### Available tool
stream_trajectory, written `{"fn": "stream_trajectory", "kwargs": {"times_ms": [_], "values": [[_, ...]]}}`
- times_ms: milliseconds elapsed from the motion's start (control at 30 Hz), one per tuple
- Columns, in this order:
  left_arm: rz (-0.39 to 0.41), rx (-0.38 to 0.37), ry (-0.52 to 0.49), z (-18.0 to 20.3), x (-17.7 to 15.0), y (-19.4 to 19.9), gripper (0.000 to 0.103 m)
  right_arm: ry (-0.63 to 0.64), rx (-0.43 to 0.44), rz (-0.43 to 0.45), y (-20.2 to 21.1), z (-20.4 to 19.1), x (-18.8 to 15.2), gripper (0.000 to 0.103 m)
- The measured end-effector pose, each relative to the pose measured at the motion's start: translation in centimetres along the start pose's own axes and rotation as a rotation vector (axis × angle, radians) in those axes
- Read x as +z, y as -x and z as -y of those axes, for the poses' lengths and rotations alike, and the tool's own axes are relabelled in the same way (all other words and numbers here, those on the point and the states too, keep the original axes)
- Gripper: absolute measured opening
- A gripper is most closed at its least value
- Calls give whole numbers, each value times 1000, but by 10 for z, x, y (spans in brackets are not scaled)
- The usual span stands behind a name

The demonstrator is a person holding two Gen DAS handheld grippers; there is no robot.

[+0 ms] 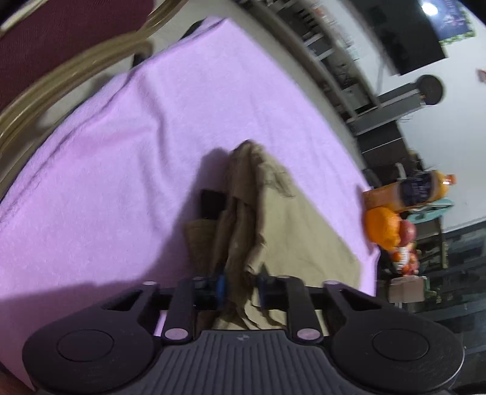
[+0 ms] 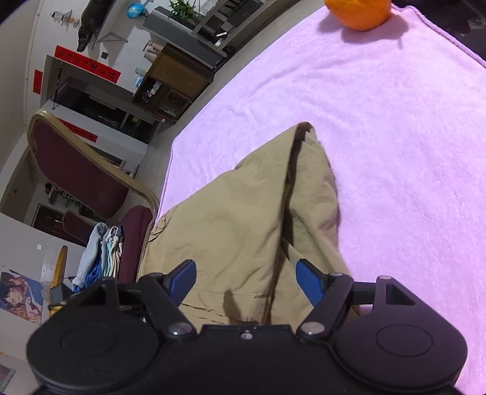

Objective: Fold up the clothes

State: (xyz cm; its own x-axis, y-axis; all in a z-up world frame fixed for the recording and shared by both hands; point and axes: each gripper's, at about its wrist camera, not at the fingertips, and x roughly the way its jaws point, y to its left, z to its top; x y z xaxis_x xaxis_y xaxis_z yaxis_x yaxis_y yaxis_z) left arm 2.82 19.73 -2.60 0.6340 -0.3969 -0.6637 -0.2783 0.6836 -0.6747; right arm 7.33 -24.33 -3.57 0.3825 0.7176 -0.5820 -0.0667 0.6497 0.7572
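Pink blanket (image 2: 395, 152) covered the whole work surface, with a maroon chair (image 2: 76, 170) pushed against its edge and shelves behind. On that blanket lay the khaki garment (image 2: 243, 218), partly flat, partly hauled up into a peaked ridge. Left gripper (image 1: 240, 288) had its jaws pinched narrow on a bunched fold of the cloth, apparently lifting it so the fabric could swing over. Right gripper (image 2: 246, 279) sat at the garment's near edge, jaws wide, cloth between them but not clamped, probably lining up a grab on the hem. An orange (image 2: 358, 12) rested at the blanket's far edge, well apart from the fold.
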Motion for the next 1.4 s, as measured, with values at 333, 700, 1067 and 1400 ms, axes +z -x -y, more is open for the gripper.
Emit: {"fn": "stream_trajectory", "kwargs": {"times_ms": [333, 700, 1067, 1400], "values": [[47, 0, -107, 18, -11, 6, 5, -56, 34, -123, -12, 13, -17, 44], [42, 38, -125, 16, -10, 2, 5, -149, 38, -65, -38, 10, -15, 26], [92, 28, -246, 49, -39, 17, 4, 119, -34, 105, 3, -30, -1, 11], [3, 225, -295, 42, -88, -6, 5, 256, -199, 19, -1, -27, -22, 11]]}}
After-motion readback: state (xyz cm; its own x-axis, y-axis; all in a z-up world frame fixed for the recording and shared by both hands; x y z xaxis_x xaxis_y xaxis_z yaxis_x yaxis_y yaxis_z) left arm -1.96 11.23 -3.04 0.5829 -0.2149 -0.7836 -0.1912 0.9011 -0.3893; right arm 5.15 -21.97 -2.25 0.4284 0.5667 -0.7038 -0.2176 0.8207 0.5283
